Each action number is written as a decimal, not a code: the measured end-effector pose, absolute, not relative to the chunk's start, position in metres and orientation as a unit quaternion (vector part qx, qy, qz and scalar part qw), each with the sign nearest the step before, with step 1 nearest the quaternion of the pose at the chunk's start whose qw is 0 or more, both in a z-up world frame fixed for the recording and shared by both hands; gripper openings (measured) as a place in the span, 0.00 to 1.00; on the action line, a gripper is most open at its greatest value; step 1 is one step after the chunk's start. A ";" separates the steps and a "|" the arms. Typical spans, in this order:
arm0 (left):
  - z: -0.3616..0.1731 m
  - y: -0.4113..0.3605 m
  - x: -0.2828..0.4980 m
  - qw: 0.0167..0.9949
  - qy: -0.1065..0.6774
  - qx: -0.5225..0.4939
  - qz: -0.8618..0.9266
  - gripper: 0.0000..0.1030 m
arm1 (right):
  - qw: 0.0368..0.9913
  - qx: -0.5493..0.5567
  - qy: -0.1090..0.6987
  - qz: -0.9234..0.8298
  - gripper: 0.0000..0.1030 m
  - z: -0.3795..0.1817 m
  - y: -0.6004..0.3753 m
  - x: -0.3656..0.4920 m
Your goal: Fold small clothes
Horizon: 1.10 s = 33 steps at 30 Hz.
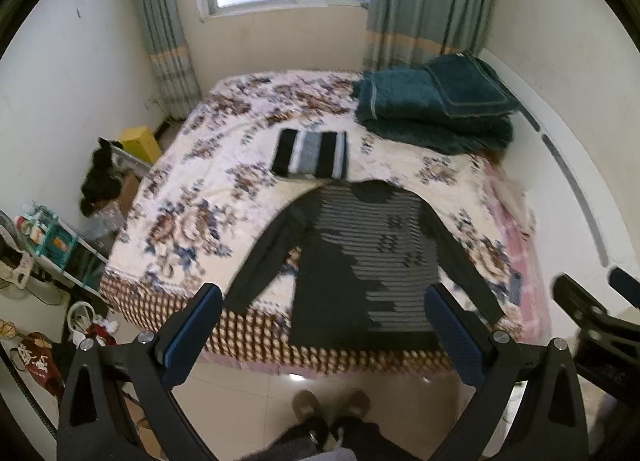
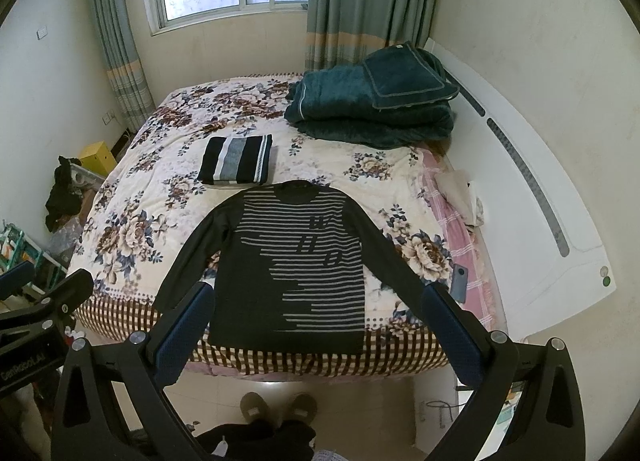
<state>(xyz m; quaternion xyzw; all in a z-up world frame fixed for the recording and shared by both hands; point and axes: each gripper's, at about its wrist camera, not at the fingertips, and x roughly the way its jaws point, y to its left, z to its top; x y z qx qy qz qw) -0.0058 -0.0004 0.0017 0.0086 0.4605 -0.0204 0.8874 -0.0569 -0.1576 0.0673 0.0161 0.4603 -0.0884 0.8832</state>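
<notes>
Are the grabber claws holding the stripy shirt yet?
No, nothing is held. The left gripper and right gripper both hang open above the floor, and the striped shirt lies flat on the bed, untouched.

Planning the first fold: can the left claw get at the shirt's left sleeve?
Probably yes: the left claw is open above the bed edge, and nothing covers the sleeve lying flat on the bed.
</notes>
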 end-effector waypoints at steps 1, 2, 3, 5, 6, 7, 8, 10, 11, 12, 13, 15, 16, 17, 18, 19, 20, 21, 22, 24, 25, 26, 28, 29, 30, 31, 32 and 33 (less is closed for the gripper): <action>-0.005 0.001 -0.001 0.894 0.449 0.013 -0.011 1.00 | 0.882 0.026 0.463 -0.090 1.00 0.070 -0.153 -0.053; -0.011 0.001 0.003 0.899 0.437 0.021 -0.002 1.00 | 0.881 0.030 0.462 -0.091 1.00 0.068 -0.153 -0.052; -0.016 0.003 0.008 0.901 0.433 0.027 0.003 1.00 | 0.881 0.038 0.462 -0.093 1.00 0.064 -0.154 -0.049; -0.036 0.001 0.019 0.905 0.422 0.042 0.011 1.00 | 0.874 0.058 0.469 -0.111 1.00 0.045 -0.164 -0.043; -0.048 0.001 0.026 0.905 0.422 0.050 0.013 1.00 | 0.871 0.062 0.473 -0.120 1.00 0.032 -0.171 -0.041; -0.063 -0.002 0.034 0.902 0.427 0.055 0.012 1.00 | 0.864 0.073 0.479 -0.138 1.00 0.015 -0.183 -0.038; -0.077 -0.004 0.041 0.901 0.431 0.056 0.007 1.00 | 0.857 0.088 0.483 -0.159 1.00 -0.001 -0.197 -0.036; -0.109 -0.012 0.059 0.890 0.451 0.064 0.010 1.00 | 0.837 0.120 0.495 -0.200 1.00 -0.033 -0.230 -0.034; -0.120 -0.017 0.067 0.887 0.456 0.069 0.008 1.00 | 0.828 0.138 0.498 -0.218 1.00 -0.049 -0.249 -0.035; -0.134 -0.022 0.075 0.882 0.465 0.076 0.009 1.00 | 0.816 0.155 0.505 -0.235 1.00 -0.067 -0.274 -0.037; -0.153 -0.031 0.087 0.871 0.483 0.089 0.017 1.00 | 0.802 0.176 0.512 -0.252 0.90 -0.085 -0.296 -0.040; -0.173 -0.039 0.099 0.862 0.497 0.096 0.020 1.00 | 0.769 0.225 0.525 -0.288 0.62 -0.123 -0.344 -0.047; -0.190 -0.048 0.108 0.855 0.508 0.105 0.031 1.00 | 0.754 0.243 0.529 -0.303 0.49 -0.143 -0.370 -0.052; -0.197 -0.051 0.113 0.851 0.513 0.108 0.035 1.00 | 0.732 0.272 0.535 -0.322 0.47 -0.166 -0.399 -0.058; -0.212 -0.060 0.121 0.845 0.521 0.116 0.042 1.00 | 0.720 0.294 0.535 -0.330 0.47 -0.184 -0.422 -0.063; -0.221 -0.066 0.128 0.841 0.525 0.122 0.048 1.00 | 0.706 0.320 0.534 -0.337 0.47 -0.205 -0.448 -0.067; -0.231 -0.072 0.135 0.837 0.529 0.129 0.055 1.00 | 0.689 0.344 0.534 -0.349 0.48 -0.232 -0.477 -0.072; -0.243 -0.079 0.143 0.832 0.535 0.136 0.060 1.00 | 0.678 0.359 0.533 -0.357 0.53 -0.254 -0.498 -0.073; -0.257 -0.089 0.152 0.827 0.540 0.144 0.064 1.00 | 0.667 0.376 0.531 -0.362 0.58 -0.280 -0.523 -0.072; -0.282 -0.103 0.169 0.817 0.550 0.157 0.072 1.00 | 0.641 0.406 0.535 -0.371 0.66 -0.338 -0.569 -0.071; -0.299 -0.114 0.179 0.811 0.556 0.166 0.077 1.00 | 0.628 0.420 0.537 -0.374 0.66 -0.368 -0.589 -0.067; -0.313 -0.122 0.186 0.805 0.562 0.170 0.080 1.00 | 0.618 0.436 0.539 -0.372 0.66 -0.401 -0.611 -0.063; -0.346 -0.140 0.204 0.796 0.573 0.180 0.079 1.00 | 0.599 0.455 0.542 -0.375 0.66 -0.459 -0.640 -0.049; -0.360 -0.147 0.212 0.793 0.575 0.185 0.075 1.00 | 0.592 0.467 0.542 -0.371 0.66 -0.490 -0.653 -0.042; -0.381 -0.158 0.221 0.790 0.577 0.194 0.072 1.00 | 0.586 0.475 0.542 -0.371 0.66 -0.516 -0.663 -0.036; -0.393 -0.164 0.227 0.788 0.578 0.199 0.072 1.00 | 0.580 0.482 0.542 -0.370 0.66 -0.542 -0.670 -0.029; -0.405 -0.170 0.233 0.786 0.580 0.204 0.072 1.00 | 0.571 0.491 0.545 -0.369 0.66 -0.566 -0.676 -0.022; -0.423 -0.178 0.240 0.782 0.583 0.208 0.071 1.00 | 0.566 0.499 0.544 -0.367 0.66 -0.586 -0.678 -0.017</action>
